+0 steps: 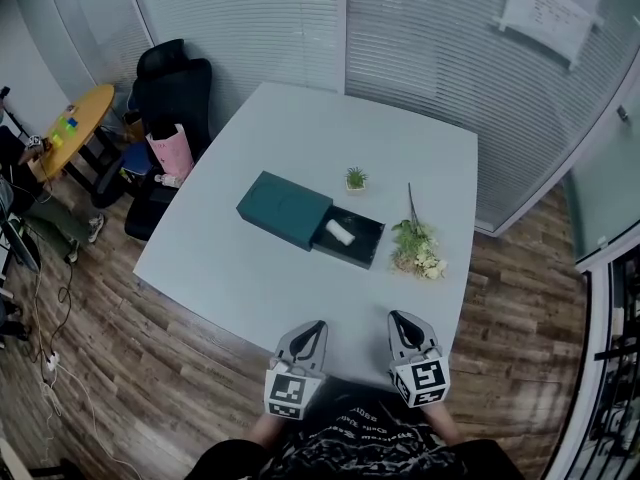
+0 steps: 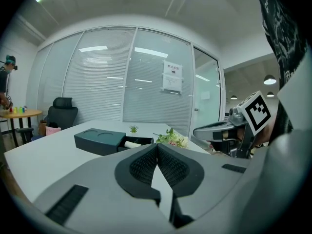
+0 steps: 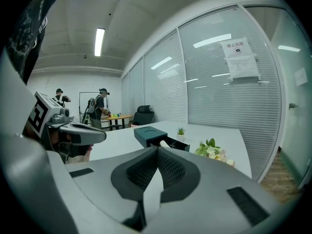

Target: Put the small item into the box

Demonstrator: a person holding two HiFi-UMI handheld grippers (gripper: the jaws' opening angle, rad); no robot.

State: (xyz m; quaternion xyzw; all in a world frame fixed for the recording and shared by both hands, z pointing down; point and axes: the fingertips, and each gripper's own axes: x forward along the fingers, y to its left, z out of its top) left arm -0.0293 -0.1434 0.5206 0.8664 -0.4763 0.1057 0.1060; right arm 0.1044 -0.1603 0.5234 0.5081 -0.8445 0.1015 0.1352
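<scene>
Nearest the camera, low over the near edge of the white bench (image 1: 250,283), the left gripper (image 1: 318,326) and the right gripper (image 1: 394,316) hang side by side, both pointing toward the middle of the bench. Each gripper is clenched, its 2 ribbed jaws meeting tip to tip with nothing between them. Well beyond them, near the bench's centre, lies the dark teal box (image 1: 285,209), with 2 round recesses in its top. Its drawer (image 1: 372,240) is pulled out toward the right. The small item (image 1: 340,232), a white roll, lies inside that open drawer, next to the box's mouth. A tiny potted plant (image 1: 356,178) stands just behind the drawer, and a spray of flowers (image 1: 418,248) lies on the bench to the drawer's right. A black chair (image 1: 172,88) stands off the bench's far left corner.
</scene>
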